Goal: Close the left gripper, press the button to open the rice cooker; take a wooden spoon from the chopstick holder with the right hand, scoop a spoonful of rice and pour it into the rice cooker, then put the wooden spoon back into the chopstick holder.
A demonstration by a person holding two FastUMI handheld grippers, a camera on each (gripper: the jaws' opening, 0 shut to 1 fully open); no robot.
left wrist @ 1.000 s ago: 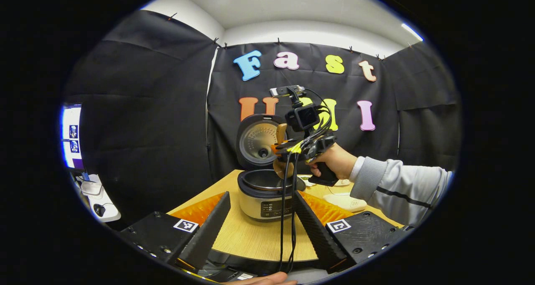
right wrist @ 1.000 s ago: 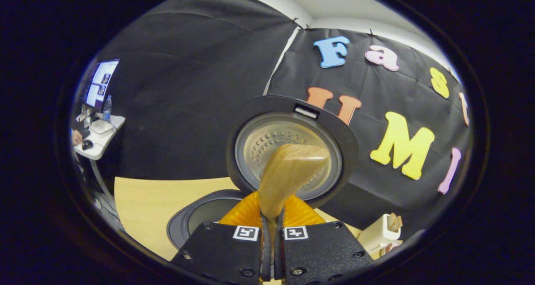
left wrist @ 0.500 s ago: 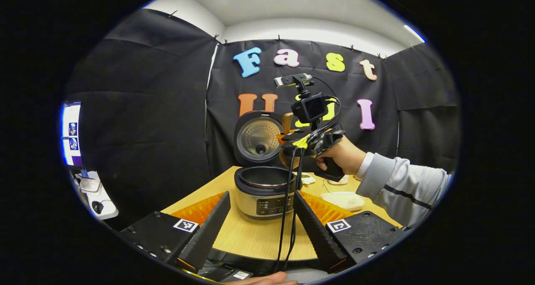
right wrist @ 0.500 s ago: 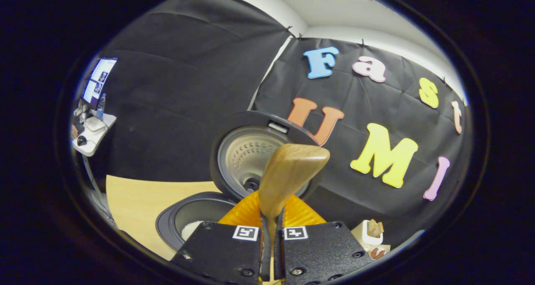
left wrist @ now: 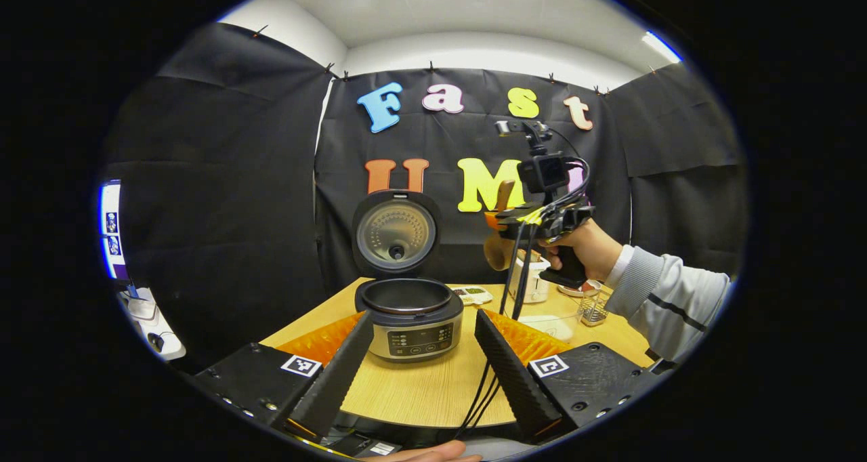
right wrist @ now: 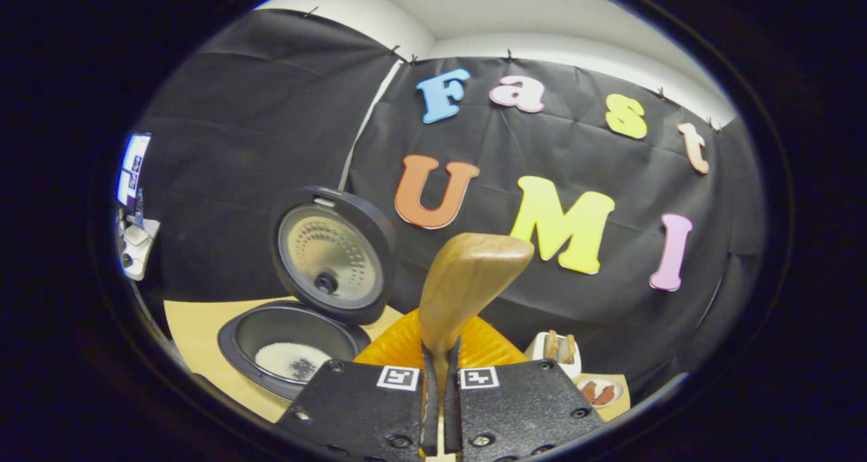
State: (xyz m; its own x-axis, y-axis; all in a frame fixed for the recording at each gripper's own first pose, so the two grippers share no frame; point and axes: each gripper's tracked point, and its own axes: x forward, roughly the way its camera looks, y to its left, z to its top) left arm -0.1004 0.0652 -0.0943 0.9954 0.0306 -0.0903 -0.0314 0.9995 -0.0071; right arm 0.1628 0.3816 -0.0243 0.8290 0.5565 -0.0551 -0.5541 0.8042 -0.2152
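The rice cooker (left wrist: 413, 323) stands on the wooden table with its lid (left wrist: 396, 230) up. In the right gripper view its pot (right wrist: 291, 343) holds a patch of white rice (right wrist: 288, 360). My right gripper (right wrist: 440, 357) is shut on the handle of the wooden spoon (right wrist: 467, 282), whose bowl points up and forward. In the left gripper view that right gripper (left wrist: 504, 221) hangs in the air right of the cooker, above the white chopstick holder (left wrist: 532, 279), held by a hand. My left gripper (left wrist: 423, 316) is open in front of the cooker, holding nothing.
The chopstick holder (right wrist: 559, 353) with wooden utensils stands beside a small plate (right wrist: 599, 391). A dish (left wrist: 474, 292), a wire rack (left wrist: 593, 307) and a pale flat item (left wrist: 555, 323) lie on the table's right side. Cables hang from the right gripper. A desk sits far left.
My right gripper has carried the spoon up and to the right, away from the open pot toward the chopstick holder. The left gripper stays open and has barely moved.
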